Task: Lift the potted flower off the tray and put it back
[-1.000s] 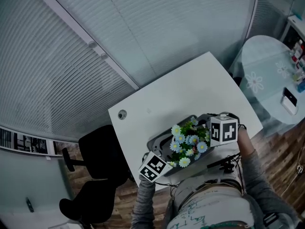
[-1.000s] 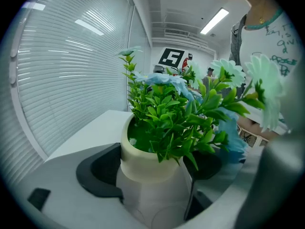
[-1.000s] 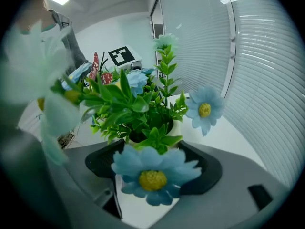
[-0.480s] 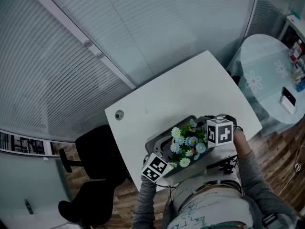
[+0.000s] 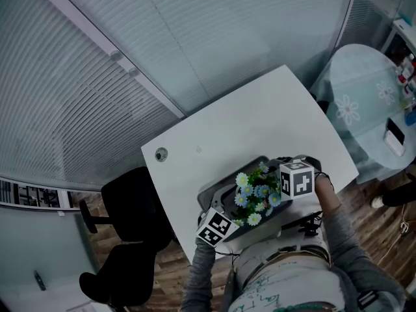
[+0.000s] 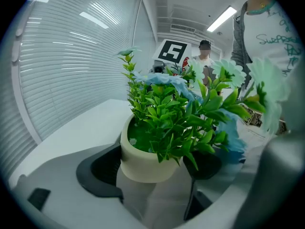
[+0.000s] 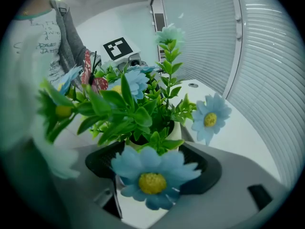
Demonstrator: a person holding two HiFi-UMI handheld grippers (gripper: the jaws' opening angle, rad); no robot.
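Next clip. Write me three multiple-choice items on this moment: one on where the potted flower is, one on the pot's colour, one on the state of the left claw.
1. Where is the potted flower?
A) at the table's far corner
B) over the grey tray, at the near edge of the table
C) on the black chair

2. What colour is the pot?
A) black
B) red
C) cream

3. How is the left claw?
A) open and empty
B) shut on the pot
C) gripping the tray's rim

Answers:
1 B: the head view shows the flowers above the tray at the near edge.
2 C: the left gripper view shows a cream wall under the leaves.
3 B: the left gripper view shows it clamped on the pot's two sides.
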